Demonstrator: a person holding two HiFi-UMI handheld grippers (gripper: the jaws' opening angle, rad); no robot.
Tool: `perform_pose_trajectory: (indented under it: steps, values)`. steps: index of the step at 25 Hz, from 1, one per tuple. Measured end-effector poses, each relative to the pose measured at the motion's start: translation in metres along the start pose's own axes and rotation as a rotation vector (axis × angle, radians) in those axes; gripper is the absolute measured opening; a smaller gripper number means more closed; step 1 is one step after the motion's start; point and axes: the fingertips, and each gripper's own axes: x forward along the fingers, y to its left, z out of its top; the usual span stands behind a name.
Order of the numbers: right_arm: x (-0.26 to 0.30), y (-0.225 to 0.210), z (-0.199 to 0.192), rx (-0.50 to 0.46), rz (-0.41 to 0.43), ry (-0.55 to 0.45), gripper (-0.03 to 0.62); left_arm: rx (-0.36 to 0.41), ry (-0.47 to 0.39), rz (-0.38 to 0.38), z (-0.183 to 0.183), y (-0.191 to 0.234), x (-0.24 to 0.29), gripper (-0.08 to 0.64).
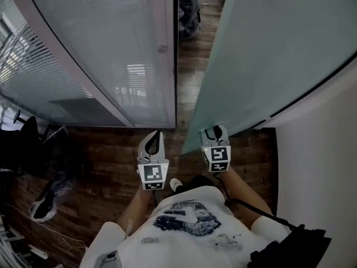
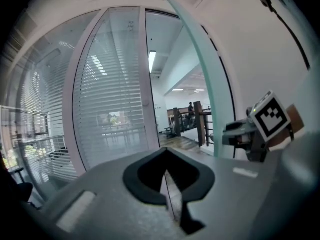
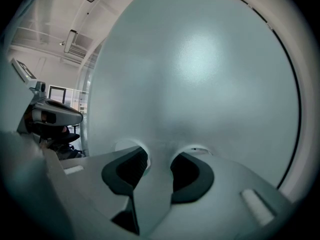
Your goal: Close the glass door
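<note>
The frosted green glass door (image 1: 268,49) stands ajar at the right, and its edge (image 2: 207,94) shows in the left gripper view. A dark doorway gap (image 1: 187,66) separates it from the fixed glass panel with blinds (image 1: 111,49). My right gripper (image 1: 215,132) is up against the door's face near its lower corner. Its jaws are open, and only frosted glass (image 3: 200,74) shows in the gap of the right gripper (image 3: 160,156). My left gripper (image 1: 156,135) hangs before the gap with its tips together and nothing in them. Its closed tips (image 2: 166,154) point through the doorway.
A white wall (image 1: 318,149) runs along the right, close to the door. Dark chairs and bags (image 1: 28,144) crowd the left over the wooden floor (image 1: 100,161). Beyond the doorway are a wooden railing and a distant person (image 2: 190,115).
</note>
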Motion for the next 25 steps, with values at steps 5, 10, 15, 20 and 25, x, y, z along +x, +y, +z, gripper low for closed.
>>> perform_pose_trajectory:
  steps: [5,10,15,20,25]
  values:
    - [0.007,-0.008,-0.003,0.006,-0.012,0.018,0.13,0.009,-0.016,-0.007,0.006,0.001,0.005,0.002]
    - [0.013,-0.009,-0.004,0.01,-0.029,0.014,0.13,0.008,-0.022,0.012,0.008,0.012,0.003,0.002]
    - [0.022,-0.008,0.002,0.006,-0.028,0.006,0.13,-0.007,0.003,0.024,0.001,0.021,0.01,0.002]
    - [0.033,-0.011,0.003,0.009,-0.037,0.011,0.13,-0.002,0.016,0.024,0.0,0.031,0.032,0.002]
    - [0.046,-0.009,0.017,0.019,-0.045,0.006,0.13,-0.004,0.031,0.033,-0.001,0.049,0.057,0.002]
